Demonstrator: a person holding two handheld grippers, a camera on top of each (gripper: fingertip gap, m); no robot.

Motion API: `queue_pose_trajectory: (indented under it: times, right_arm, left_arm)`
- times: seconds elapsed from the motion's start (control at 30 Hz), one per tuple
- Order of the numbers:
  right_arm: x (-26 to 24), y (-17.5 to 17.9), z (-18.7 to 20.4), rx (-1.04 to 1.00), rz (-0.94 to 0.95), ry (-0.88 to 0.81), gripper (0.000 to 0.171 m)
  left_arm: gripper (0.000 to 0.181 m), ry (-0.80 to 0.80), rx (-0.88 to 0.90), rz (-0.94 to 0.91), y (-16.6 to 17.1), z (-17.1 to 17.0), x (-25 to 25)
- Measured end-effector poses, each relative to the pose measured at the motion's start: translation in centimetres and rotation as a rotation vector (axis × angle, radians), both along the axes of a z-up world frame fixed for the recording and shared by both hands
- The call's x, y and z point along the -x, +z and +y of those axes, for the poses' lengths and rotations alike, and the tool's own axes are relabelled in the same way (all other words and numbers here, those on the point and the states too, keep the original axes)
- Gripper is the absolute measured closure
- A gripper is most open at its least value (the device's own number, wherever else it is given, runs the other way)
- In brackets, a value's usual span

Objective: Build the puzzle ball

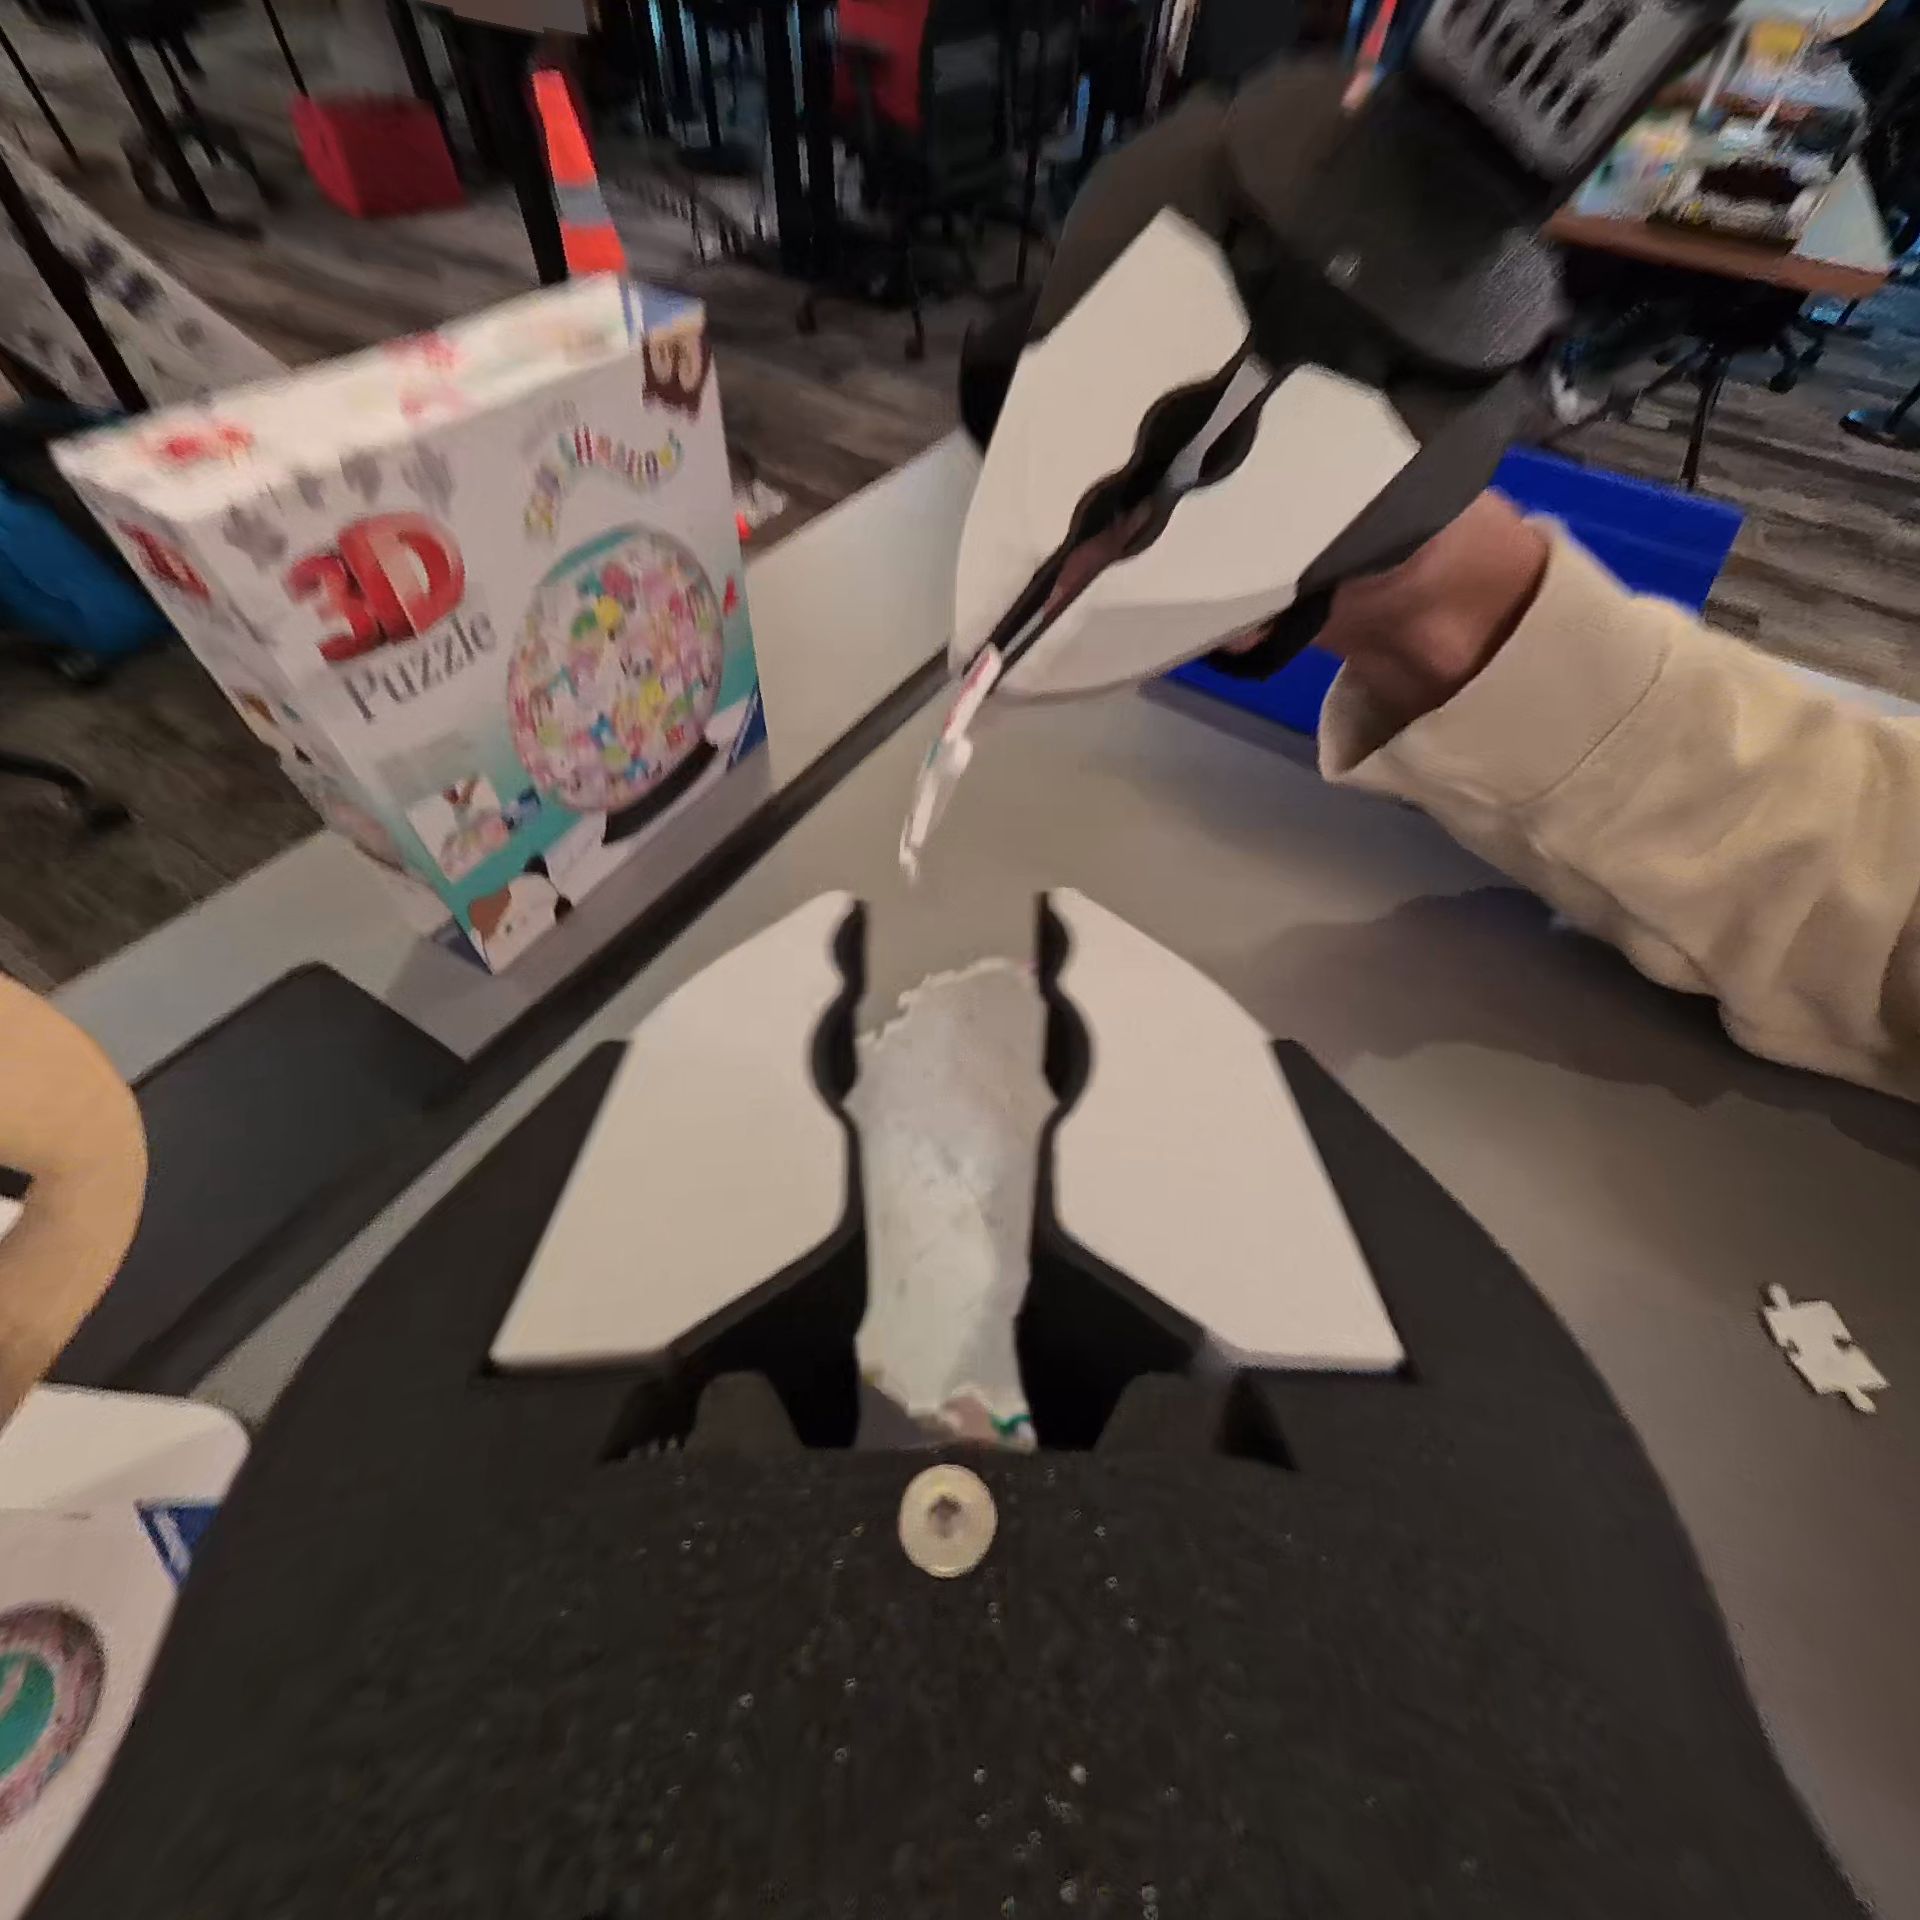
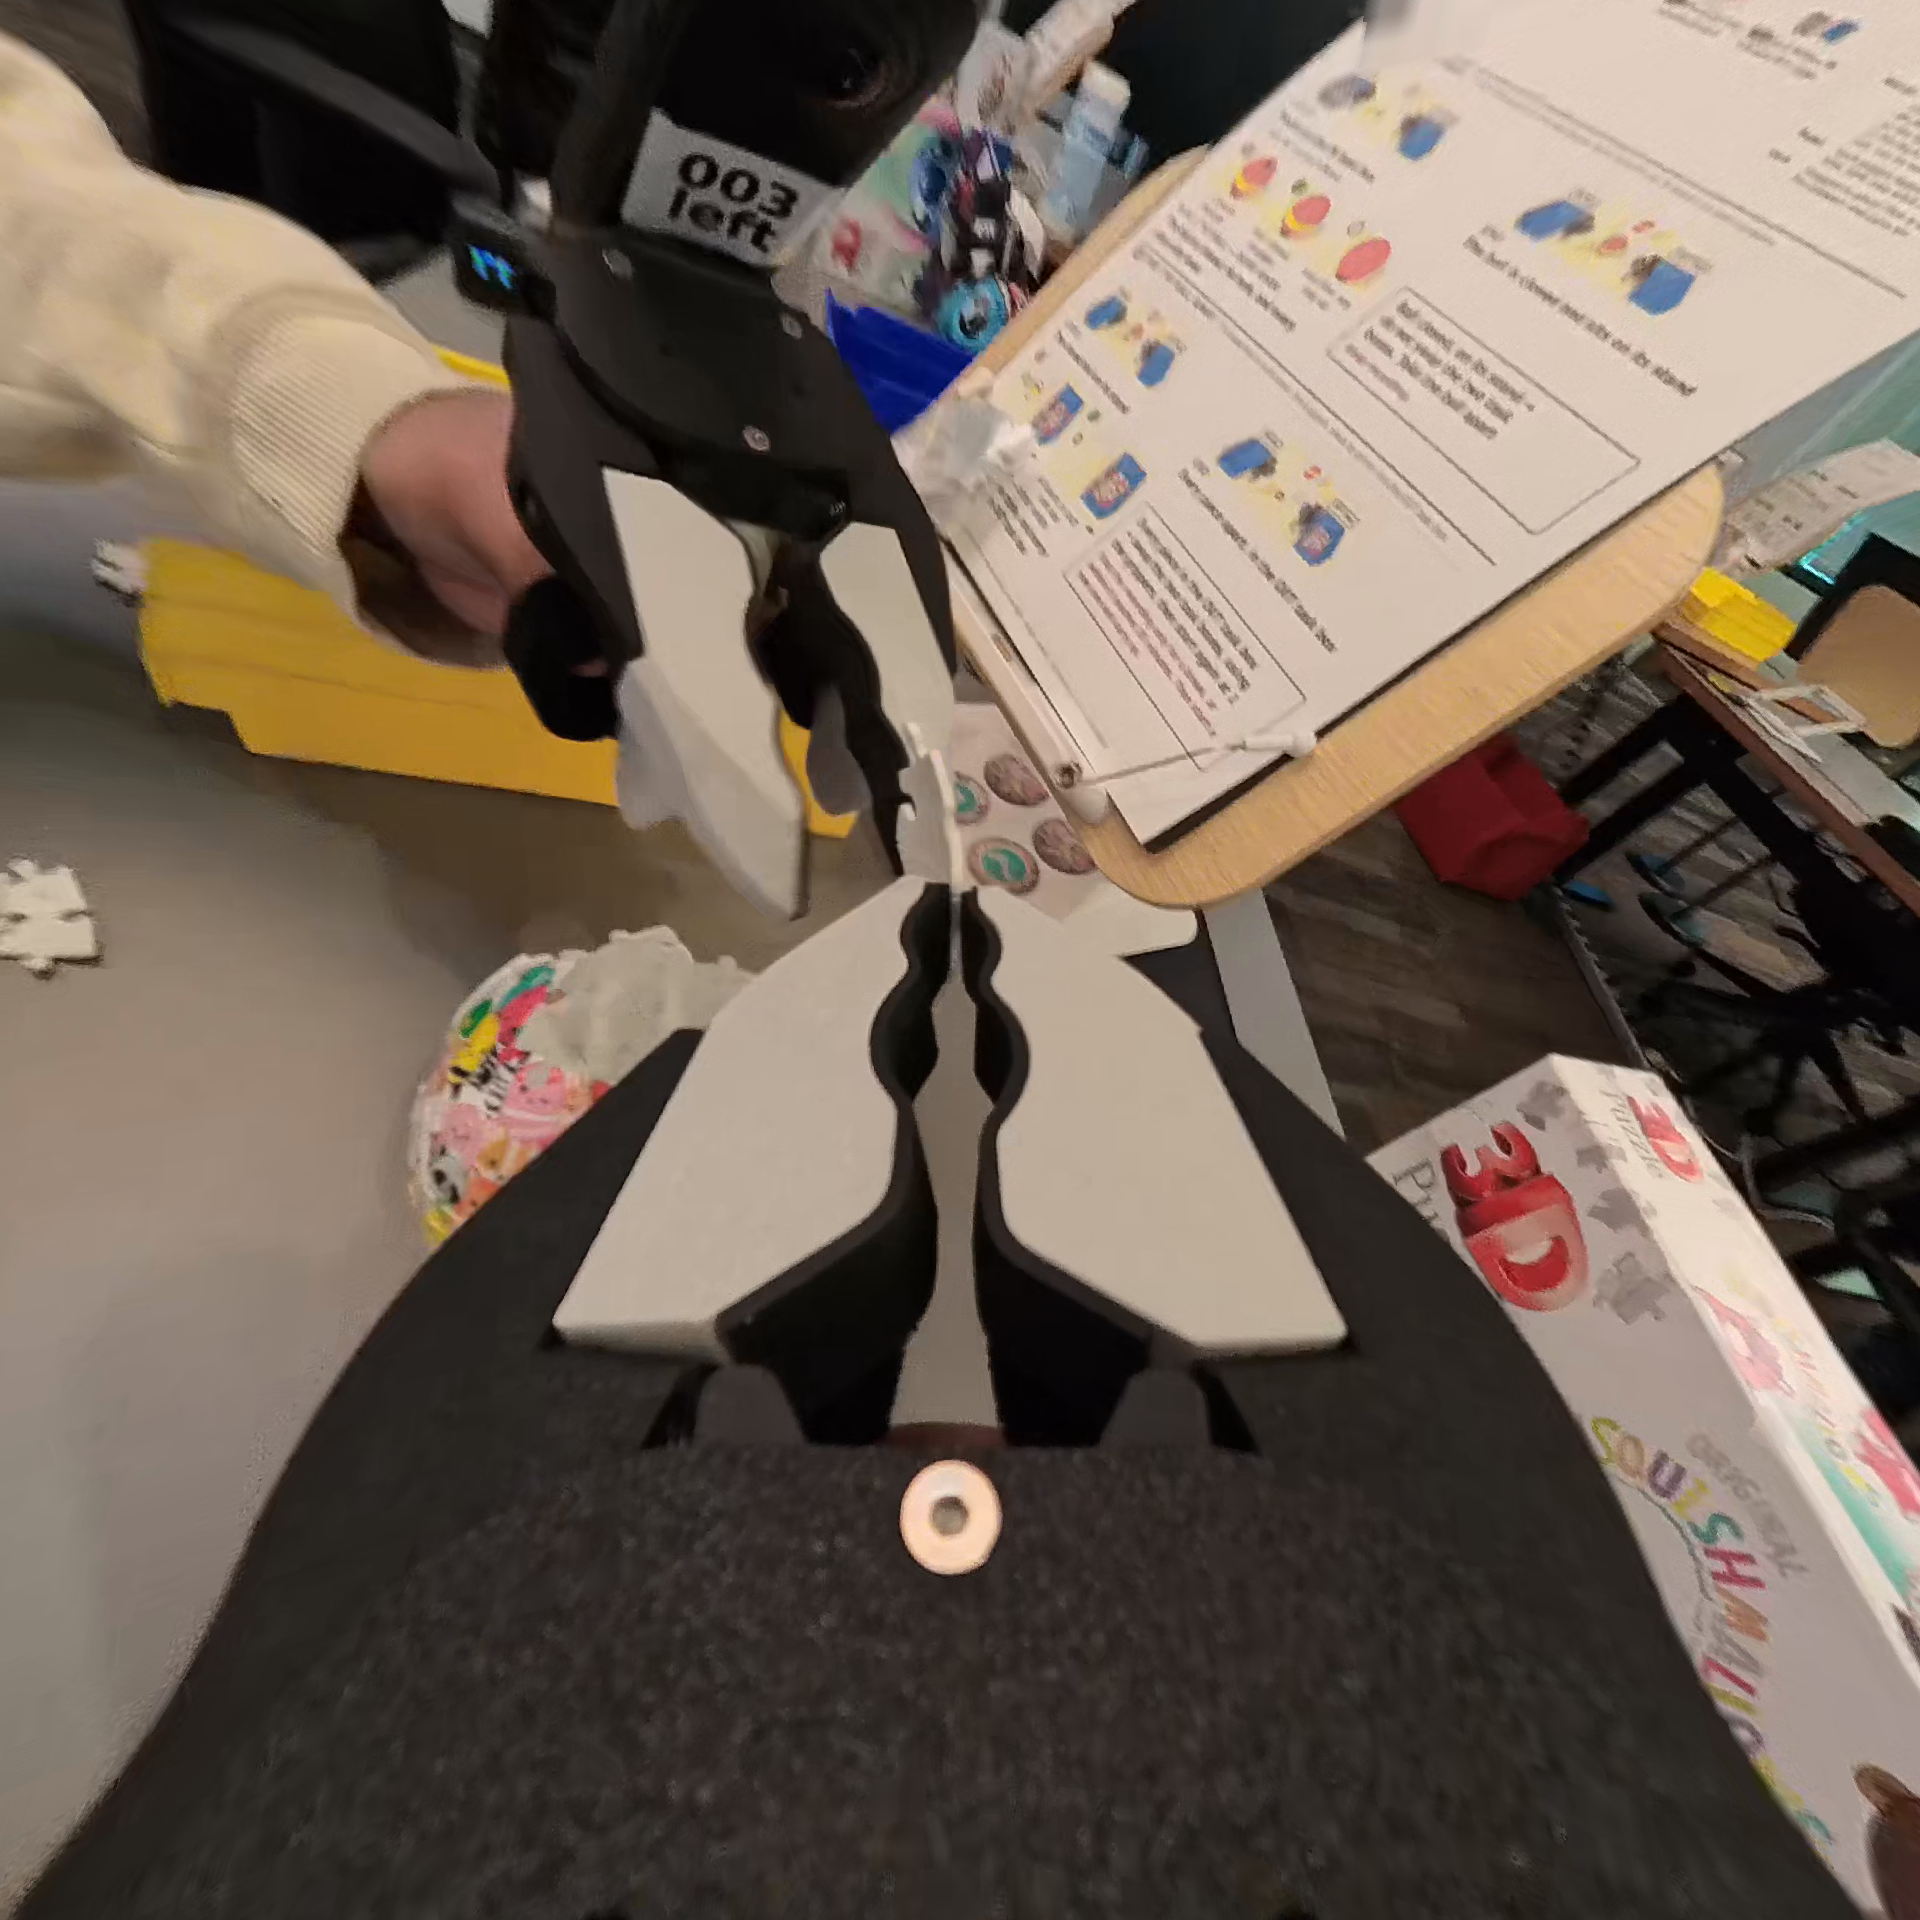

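Left tongs (image 1: 951, 935): I am holding these part-way apart, with both inner faces bearing on a curved puzzle section (image 1: 956, 1174) that fills the gap. Its plain white back is facing the left wrist camera.
Reason for left grip: I am judging that this steadies the section in the air as the receiving part, with its upper edge exposed.
Right tongs (image 2: 951, 904): I am keeping these almost fully closed, pinching a single puzzle piece (image 2: 930, 800) at the tips. The piece is standing edge-on and projecting beyond the tips.
Reason for right grip: the tip pinch is leaving most of the piece free, which I am judging suits pressing its tabs into the section.
Relation: the piece is hanging just above the section's upper edge and is not yet touching it.
Part-built ball (image 2: 499, 1091): a colourful shell is lying on the desk (image 1: 1351, 1039), below the left tongs. I cannot tell whether it is joined to the gripped section.
Spare pieces (image 2: 42, 920): these are lying white side up on the desk, well apart from the work.
Puzzle box (image 1: 468, 623): this is standing upright at the far edge of the desk, with its picture serving as a reference.
Instruction sheet (image 2: 1351, 416): this is leaning on a stand beyond the desk.
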State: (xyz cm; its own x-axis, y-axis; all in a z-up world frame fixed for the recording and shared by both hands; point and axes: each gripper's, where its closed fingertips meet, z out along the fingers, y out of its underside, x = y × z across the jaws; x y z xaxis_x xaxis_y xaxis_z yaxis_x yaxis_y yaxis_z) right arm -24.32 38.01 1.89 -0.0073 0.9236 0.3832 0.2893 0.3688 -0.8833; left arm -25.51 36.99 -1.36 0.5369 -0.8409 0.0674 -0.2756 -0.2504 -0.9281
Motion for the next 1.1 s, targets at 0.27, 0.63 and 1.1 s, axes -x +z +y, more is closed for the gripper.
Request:
queue_pose_trajectory:
  times: [0.27,0.63,1.1]
  right_arm:
    - [-0.1,-6.3,2.0,0.053,-0.296,0.006,0.169]
    - [0.7,-10.6,2.5,0.141,-0.342,0.179,0.169]
    - [0.6,-11.9,2.8,0.187,-0.316,0.137,0.169]
  left_arm:
    - [0.15,0.04,0.076,0.149,-4.1,0.0,4.0]
    - [0.153,-0.004,0.144,0.247,-4.8,2.6,4.3]
    - [0.154,0.044,0.147,0.26,-5.4,6.2,5.0]
